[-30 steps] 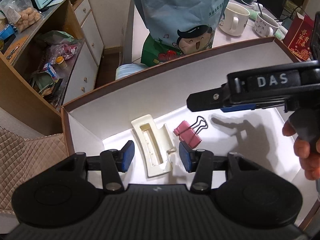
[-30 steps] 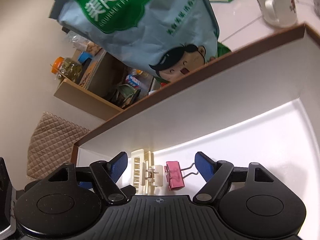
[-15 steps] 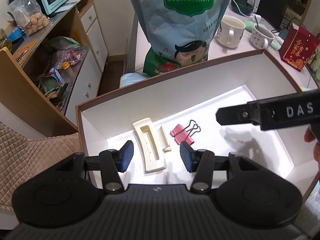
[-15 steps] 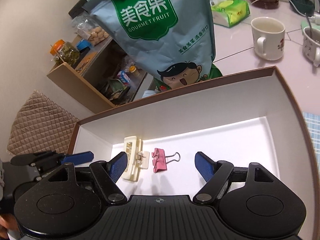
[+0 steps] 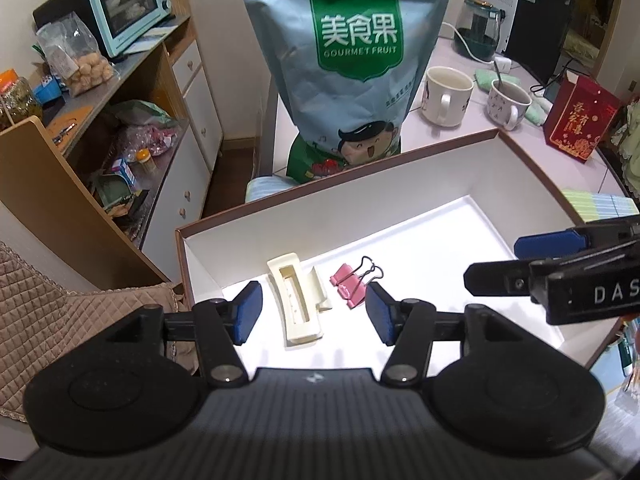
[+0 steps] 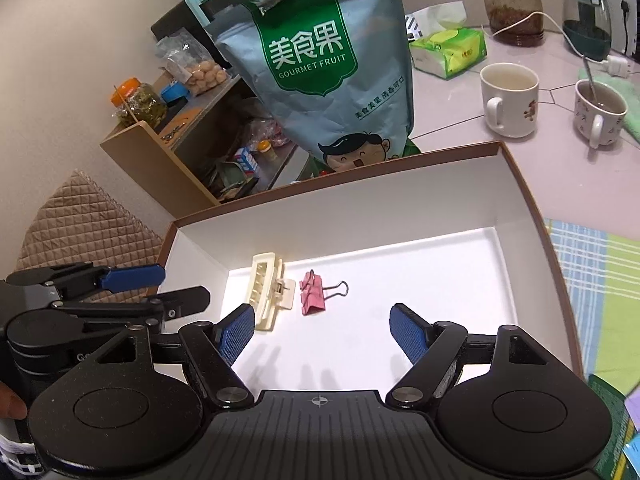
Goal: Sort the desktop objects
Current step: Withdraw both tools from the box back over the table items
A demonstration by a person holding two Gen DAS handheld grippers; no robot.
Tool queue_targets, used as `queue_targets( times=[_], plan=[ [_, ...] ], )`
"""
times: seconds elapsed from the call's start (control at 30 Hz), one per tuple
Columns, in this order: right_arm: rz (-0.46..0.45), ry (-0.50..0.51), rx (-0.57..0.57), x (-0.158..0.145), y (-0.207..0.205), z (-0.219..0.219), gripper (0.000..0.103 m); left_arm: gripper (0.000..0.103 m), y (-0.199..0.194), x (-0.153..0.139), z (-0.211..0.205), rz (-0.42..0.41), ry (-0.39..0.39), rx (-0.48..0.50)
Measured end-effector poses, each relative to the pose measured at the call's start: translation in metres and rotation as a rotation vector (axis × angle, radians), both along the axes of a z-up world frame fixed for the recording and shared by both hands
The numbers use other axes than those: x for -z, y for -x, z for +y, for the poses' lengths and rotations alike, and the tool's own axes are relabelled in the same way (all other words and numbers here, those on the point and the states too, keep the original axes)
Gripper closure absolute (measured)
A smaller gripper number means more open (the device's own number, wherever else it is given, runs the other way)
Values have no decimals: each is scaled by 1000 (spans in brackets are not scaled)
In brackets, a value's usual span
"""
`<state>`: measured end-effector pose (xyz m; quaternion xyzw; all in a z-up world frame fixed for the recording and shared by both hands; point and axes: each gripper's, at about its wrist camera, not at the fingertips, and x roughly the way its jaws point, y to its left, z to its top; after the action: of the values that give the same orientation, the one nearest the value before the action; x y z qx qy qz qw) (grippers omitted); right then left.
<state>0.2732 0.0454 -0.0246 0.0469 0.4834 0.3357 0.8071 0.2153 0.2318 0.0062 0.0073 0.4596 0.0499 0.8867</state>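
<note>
A shallow white box with a brown rim (image 5: 336, 184) (image 6: 360, 168) holds a cream hair claw clip (image 5: 298, 300) (image 6: 269, 291) and a pink binder clip (image 5: 352, 290) (image 6: 314, 293) side by side at its left end. My left gripper (image 5: 314, 312) hangs open above the box's near left corner, nothing between its blue pads (image 5: 248, 312). My right gripper (image 6: 322, 338) is open and empty above the box's near side; it shows from the side in the left wrist view (image 5: 532, 256). The left gripper also shows at the left in the right wrist view (image 6: 160, 288).
A tall blue-and-green snack bag (image 5: 348, 68) (image 6: 320, 68) stands behind the box. Two mugs (image 5: 446, 94) (image 6: 508, 100), a red gift box (image 5: 580, 120), a tissue pack (image 6: 448, 52) and a kettle (image 6: 588, 20) sit beyond. Shelves (image 5: 120, 120) with clutter lie left. A checked cloth (image 6: 600, 264) lies right.
Both grippers have pulled up and back from the box; the clips now look smaller and farther. The right gripper has slid off to the right. Both stayed open and the clips did not move.
</note>
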Motion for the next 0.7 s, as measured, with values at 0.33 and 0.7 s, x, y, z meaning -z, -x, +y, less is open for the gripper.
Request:
queue_targets(
  times=[0.33, 0.7],
  plan=[
    [-44, -10, -2, -17, 28, -20, 26, 45, 32, -20, -18, -42, -10, -10],
    [-111, -59, -27, -40, 62, -59, 26, 35, 72, -43, -51, -97, -24, -23]
  ],
)
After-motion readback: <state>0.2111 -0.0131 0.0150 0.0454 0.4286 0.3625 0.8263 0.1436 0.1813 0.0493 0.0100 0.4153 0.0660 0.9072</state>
